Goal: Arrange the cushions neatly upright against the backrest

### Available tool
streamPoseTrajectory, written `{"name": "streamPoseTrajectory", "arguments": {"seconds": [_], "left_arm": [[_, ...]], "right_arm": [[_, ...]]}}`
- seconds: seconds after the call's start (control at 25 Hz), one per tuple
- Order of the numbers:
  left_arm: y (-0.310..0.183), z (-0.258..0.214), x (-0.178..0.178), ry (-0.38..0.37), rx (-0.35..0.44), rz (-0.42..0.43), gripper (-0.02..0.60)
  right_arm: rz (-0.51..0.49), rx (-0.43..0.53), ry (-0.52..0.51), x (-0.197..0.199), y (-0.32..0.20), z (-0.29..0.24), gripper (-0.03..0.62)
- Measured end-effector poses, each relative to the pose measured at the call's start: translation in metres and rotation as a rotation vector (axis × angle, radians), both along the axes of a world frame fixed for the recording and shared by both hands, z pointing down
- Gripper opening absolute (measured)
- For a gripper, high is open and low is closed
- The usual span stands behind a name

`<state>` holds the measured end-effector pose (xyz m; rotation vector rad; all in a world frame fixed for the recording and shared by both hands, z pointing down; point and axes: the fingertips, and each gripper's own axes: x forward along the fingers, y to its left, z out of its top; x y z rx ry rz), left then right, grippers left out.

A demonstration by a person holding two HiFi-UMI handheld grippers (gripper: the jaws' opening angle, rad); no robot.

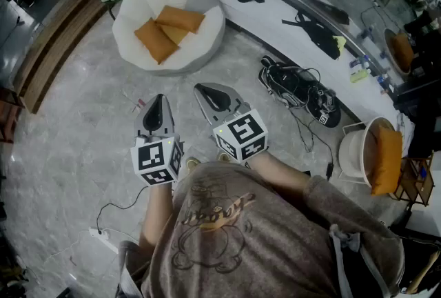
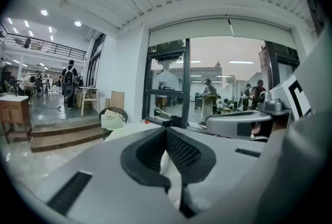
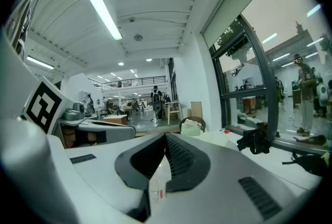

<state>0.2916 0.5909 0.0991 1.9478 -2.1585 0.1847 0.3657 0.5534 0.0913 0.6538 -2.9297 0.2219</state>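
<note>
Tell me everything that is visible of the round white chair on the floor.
The round white chair looks soft and padded. It is shaped like a bowl, with its wall divided into puffy segments. It stands on the grey stone-like floor. The orange cushions lie flat and overlapping in its seat, not upright against the back.

Open lab hall with mezzanine (image 3: 124, 82)

In the head view, a middle cushion (image 1: 175, 34) near the centre of the white round chair (image 1: 207, 38) was partly hidden under the upper cushion (image 1: 182, 16). An orange cushion (image 1: 387, 159) covered a part of the second chair (image 1: 353, 150). In the left gripper view, the far people (image 2: 69, 83) were too small to tell.
</note>
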Motion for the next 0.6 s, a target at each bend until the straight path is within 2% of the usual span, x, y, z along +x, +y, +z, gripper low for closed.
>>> {"name": "streamPoseTrajectory", "arguments": {"seconds": [0.16,0.28,0.6], "left_arm": [[0.001,0.003,0.002,0.004,-0.002,0.01,0.005],[0.002,0.003,-0.001,0.002,-0.004,0.019,0.005],[0.007,0.006,-0.026,0.016,0.006,0.037,0.005]], "right_arm": [[0.01,-0.005,0.018,0.0,0.002,0.007,0.02],[0.006,-0.025,-0.011,-0.004,0.005,0.006,0.02],[0.019,-0.02,-0.001,-0.024,0.008,0.01,0.021]]}}
